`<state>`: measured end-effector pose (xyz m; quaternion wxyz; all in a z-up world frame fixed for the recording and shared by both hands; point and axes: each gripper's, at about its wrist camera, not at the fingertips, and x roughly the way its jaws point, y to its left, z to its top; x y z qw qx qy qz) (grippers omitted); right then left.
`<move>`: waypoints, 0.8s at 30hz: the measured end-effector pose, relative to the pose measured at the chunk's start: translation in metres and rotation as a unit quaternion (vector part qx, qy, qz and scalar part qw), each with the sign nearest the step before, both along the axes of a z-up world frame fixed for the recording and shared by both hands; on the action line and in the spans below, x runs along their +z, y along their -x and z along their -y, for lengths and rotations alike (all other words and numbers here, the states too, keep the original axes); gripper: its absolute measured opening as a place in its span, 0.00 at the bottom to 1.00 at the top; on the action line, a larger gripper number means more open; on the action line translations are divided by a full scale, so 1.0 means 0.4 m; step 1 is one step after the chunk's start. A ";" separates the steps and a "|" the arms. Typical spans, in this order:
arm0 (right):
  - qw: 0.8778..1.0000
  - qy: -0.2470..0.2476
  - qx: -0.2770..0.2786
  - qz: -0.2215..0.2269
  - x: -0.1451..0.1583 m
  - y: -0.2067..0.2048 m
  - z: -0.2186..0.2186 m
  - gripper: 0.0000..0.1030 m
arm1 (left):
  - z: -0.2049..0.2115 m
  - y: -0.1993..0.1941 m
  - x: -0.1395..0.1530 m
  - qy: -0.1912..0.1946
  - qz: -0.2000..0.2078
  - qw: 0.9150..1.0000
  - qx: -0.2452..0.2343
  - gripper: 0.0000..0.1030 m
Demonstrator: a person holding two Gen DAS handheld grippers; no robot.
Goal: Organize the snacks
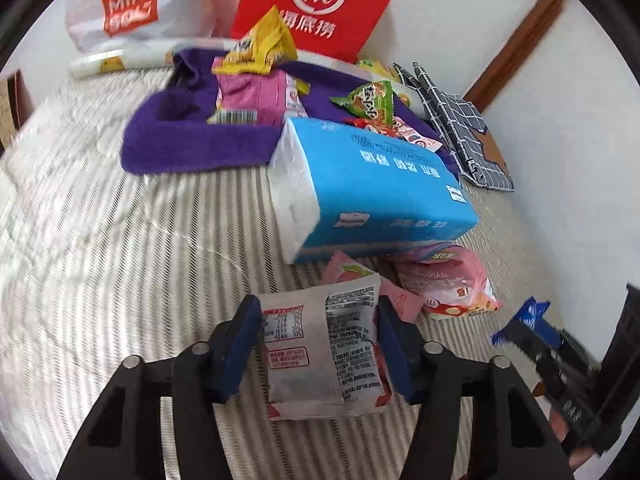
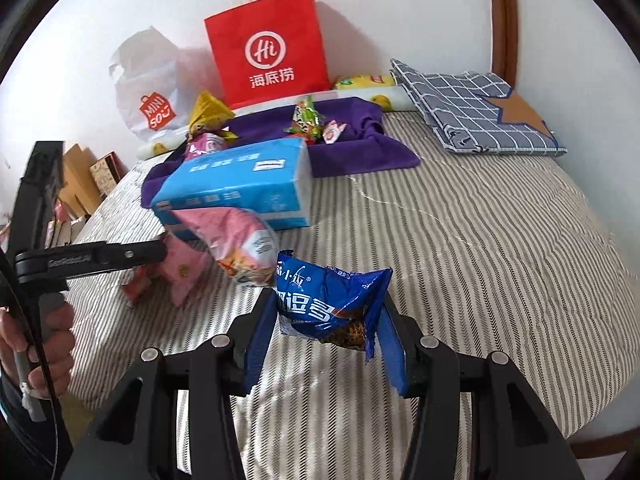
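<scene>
Left gripper (image 1: 318, 344) clasps a white packet (image 1: 322, 354) at lower centre, seemingly lifted off the bed (image 1: 120, 240); right gripper (image 2: 326, 334) grips a blue packet (image 2: 332, 304). Step: collecting snacks. Next, probably: carry both to the purple tray (image 2: 352, 152), upper centre, and release.

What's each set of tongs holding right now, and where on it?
Left tongs: a silver snack packet, pinched across its two side edges. Right tongs: a blue snack packet, gripped across its sides, lifted off the bed.
</scene>
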<state>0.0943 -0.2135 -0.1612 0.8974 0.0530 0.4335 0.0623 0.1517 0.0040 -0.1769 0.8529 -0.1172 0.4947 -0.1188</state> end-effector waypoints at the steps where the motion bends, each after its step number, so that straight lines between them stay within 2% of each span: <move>1: 1.000 -0.001 0.000 0.001 -0.002 -0.004 0.002 0.48 | -0.003 0.003 0.006 -0.011 0.003 1.000 0.000 0.51; 3: 1.000 -0.001 0.000 0.001 -0.007 -0.010 0.003 0.48 | -0.006 0.008 0.011 -0.047 0.005 0.999 0.006 0.51; 6: 1.000 -0.003 -0.001 -0.004 -0.020 -0.019 0.002 0.48 | 0.006 0.013 0.000 -0.082 0.005 0.997 -0.001 0.59; 8: 1.000 -0.004 0.001 -0.008 -0.028 -0.022 0.000 0.48 | 0.012 0.012 -0.020 -0.091 -0.009 0.996 -0.005 0.69; 11: 1.000 -0.001 0.003 -0.013 -0.038 -0.026 -0.004 0.48 | 0.024 0.032 -0.028 -0.104 0.011 0.994 -0.005 0.78; 12: 1.000 -0.001 0.004 -0.014 -0.040 -0.026 -0.004 0.48 | 0.028 0.038 -0.031 -0.113 0.013 0.994 -0.005 0.79; 17: 1.000 0.001 0.005 -0.016 -0.055 -0.024 -0.005 0.49 | 0.032 0.053 -0.031 -0.123 0.031 0.992 0.005 0.77; 18: 1.000 0.002 0.004 -0.014 -0.058 -0.025 -0.004 0.49 | 0.031 0.056 -0.032 -0.128 0.037 0.991 0.009 0.75; 20: 1.000 0.012 0.000 -0.013 -0.063 -0.029 -0.002 0.49 | 0.034 0.063 -0.038 -0.154 0.054 0.986 0.020 0.60; 22: 1.000 0.020 0.001 -0.012 -0.071 -0.037 -0.001 0.47 | 0.034 0.065 -0.035 -0.161 0.062 0.985 0.025 0.54; 24: 1.000 0.013 0.000 -0.014 -0.080 -0.045 0.004 0.47 | 0.029 0.063 -0.034 -0.157 0.065 0.985 0.027 0.53</move>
